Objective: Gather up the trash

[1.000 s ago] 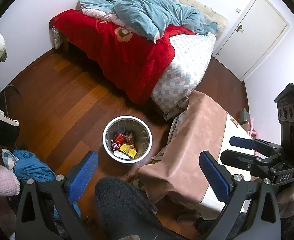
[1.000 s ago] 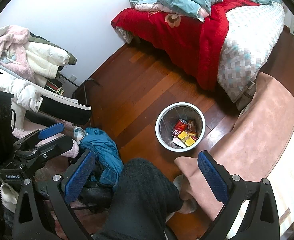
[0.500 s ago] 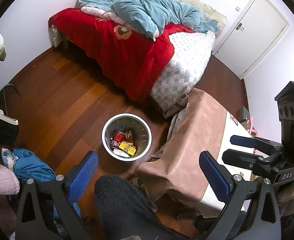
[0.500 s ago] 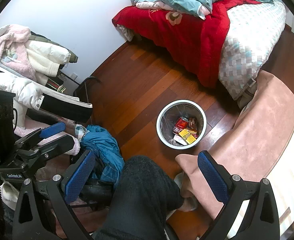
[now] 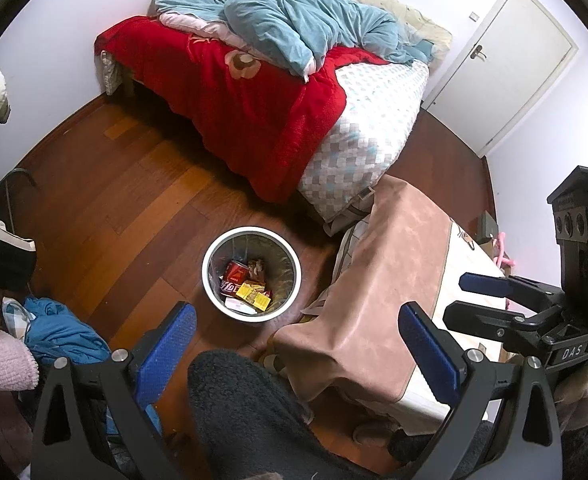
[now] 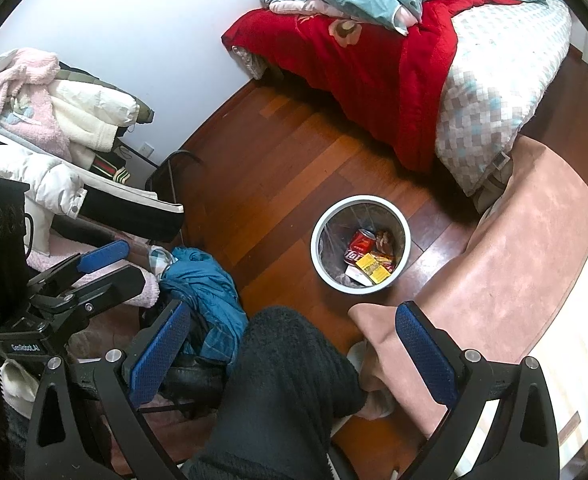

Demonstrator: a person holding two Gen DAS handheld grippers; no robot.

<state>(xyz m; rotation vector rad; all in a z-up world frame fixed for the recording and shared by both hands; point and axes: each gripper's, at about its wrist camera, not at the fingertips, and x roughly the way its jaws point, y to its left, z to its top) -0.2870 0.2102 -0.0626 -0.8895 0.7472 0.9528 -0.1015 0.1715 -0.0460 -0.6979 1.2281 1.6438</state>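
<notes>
Both views had drifted slightly toward the bin [image 5: 251, 274], which sat on the floor with trash inside; left gripper [image 5: 300, 344] and right gripper [image 6: 294, 344] gaped wide, empty, and risked snagging the cloth [image 5: 378, 288].

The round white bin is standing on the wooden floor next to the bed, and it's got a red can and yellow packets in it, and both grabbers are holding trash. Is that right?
Almost. The bin does stand on the wooden floor near the bed, with a red can and yellow packets inside. But both wrist views show the left gripper and right gripper with jaws wide open, holding nothing.
</notes>
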